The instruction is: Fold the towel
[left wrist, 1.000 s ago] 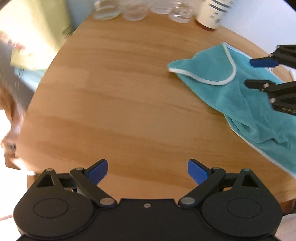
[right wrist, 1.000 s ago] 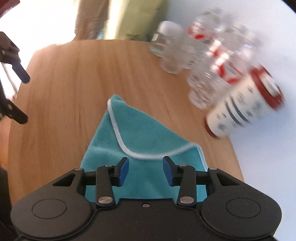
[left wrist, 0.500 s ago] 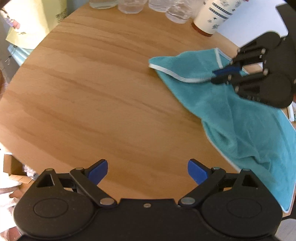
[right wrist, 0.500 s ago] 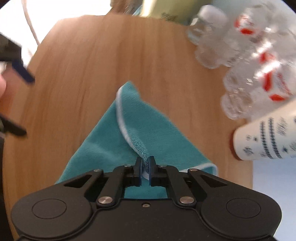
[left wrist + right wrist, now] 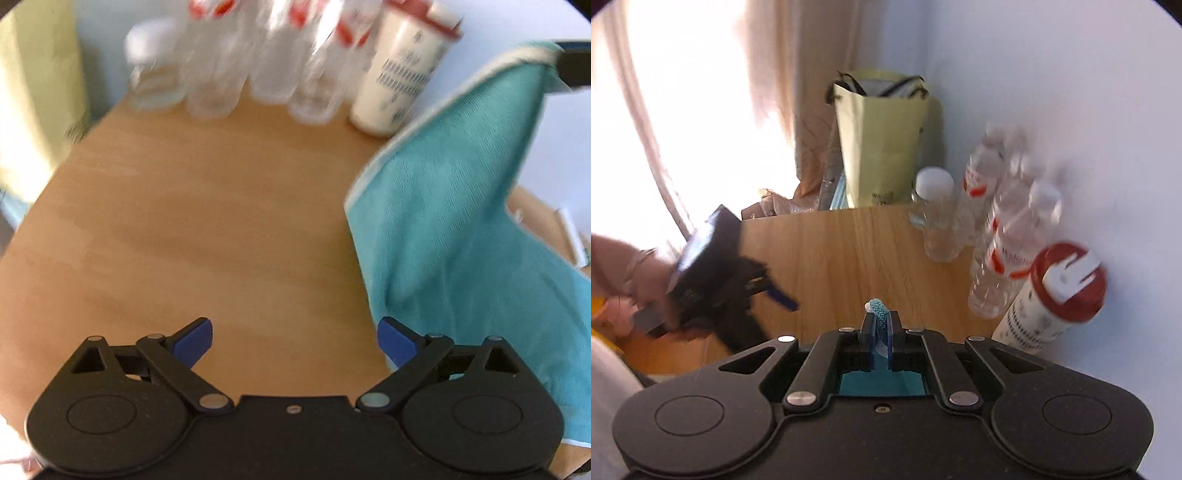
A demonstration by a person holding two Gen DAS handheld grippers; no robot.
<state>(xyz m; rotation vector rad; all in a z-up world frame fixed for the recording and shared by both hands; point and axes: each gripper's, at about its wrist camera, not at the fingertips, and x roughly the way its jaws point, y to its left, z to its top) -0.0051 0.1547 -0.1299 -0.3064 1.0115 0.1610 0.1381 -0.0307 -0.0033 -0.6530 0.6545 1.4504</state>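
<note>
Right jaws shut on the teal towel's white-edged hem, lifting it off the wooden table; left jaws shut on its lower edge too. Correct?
Not quite. The left gripper is open and empty, as the left wrist view shows. The rest stands: the right gripper is shut on the teal towel hem, raised above the wooden table.

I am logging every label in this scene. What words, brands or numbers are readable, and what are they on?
None can be read.
Water bottles: red-and-white labels, print too blurred.
White cup with red lid: rows of dark marks, too blurred to tell if they are letters.
Yellow paper bag: small dark print near the bottom, too small to read.
Towel and table: no text seen.
</note>
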